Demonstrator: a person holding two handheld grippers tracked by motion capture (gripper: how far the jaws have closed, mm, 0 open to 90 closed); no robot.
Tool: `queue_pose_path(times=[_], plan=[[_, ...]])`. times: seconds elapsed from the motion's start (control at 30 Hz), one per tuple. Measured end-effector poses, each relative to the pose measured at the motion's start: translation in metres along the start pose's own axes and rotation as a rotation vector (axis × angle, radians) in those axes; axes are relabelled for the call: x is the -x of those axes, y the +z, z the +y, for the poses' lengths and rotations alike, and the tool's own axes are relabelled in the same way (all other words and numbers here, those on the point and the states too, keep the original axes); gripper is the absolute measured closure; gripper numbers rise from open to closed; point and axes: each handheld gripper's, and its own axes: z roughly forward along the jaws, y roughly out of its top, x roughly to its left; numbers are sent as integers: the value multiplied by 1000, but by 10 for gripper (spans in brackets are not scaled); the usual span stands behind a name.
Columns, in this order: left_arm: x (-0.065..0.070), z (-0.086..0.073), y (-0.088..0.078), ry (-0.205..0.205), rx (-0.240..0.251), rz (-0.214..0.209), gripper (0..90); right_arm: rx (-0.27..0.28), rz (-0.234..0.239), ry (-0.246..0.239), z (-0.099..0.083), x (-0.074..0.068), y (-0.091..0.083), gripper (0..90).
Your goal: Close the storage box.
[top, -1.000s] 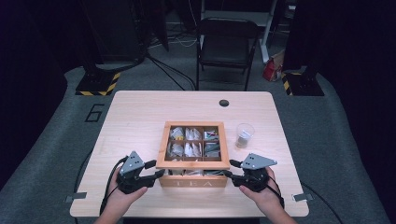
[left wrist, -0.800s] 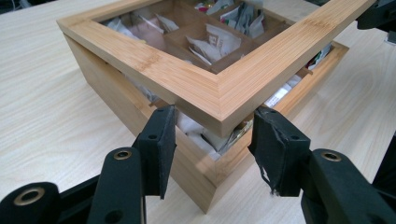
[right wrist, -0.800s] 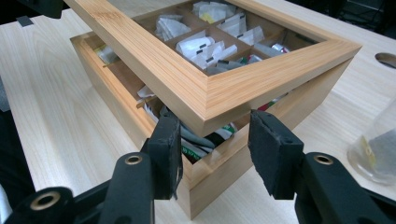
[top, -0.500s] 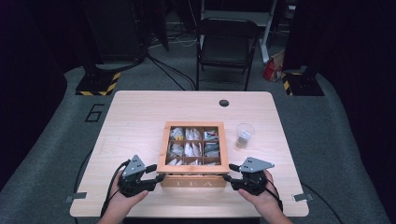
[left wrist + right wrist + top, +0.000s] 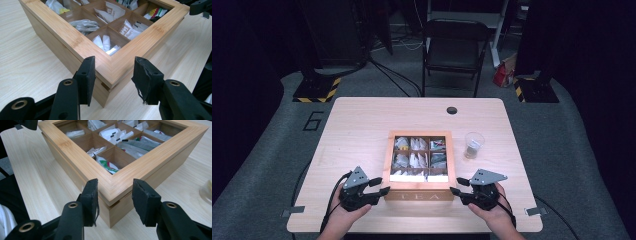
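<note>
Both grippers have been drawn a little nearer the front corners of the tea box (image 5: 419, 166) than a second ago, and the jaws of each have just been closing. The left gripper (image 5: 113, 75) is set around the box's near left corner, the right gripper (image 5: 115, 195) around the near right one; in both gripper views the lid's corner is seen between the pads, yet a gap remains on each side, so both are judged open and nothing is gripped. The box is placed near the front middle of the table (image 5: 362, 125), its windowed lid down over the compartments of tea bags. Seizing the lid is judged to be the step in hand; next, the pads must be pressed onto the lid frame above the seam. Bare table is left behind the box, while a plastic cup (image 5: 473, 145) stands just to its right.
</note>
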Motion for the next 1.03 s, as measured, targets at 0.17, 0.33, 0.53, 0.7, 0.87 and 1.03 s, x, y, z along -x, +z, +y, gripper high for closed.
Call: queue_pose_path(times=[0.17, 0.33, 0.53, 0.7, 0.87, 1.03], plan=[[-2, 1, -2, -9, 17, 12, 516, 4, 3, -1, 0, 0, 0, 541], [-6, 2, -7, -27, 23, 13, 500, 35, -11, 11, 3, 4, -6, 512], [-16, 2, -12, -52, 37, 36, 481, 47, -54, 45, 1, 19, -11, 490], [-24, -1, -11, -60, 26, 57, 472, 19, -106, 59, -7, 31, -9, 470], [-30, -4, -11, -68, 37, 54, 463, 13, -110, 74, -11, 37, -8, 455], [-34, -7, -10, -66, 38, 58, 437, 25, -101, 99, -13, 38, -8, 401]])
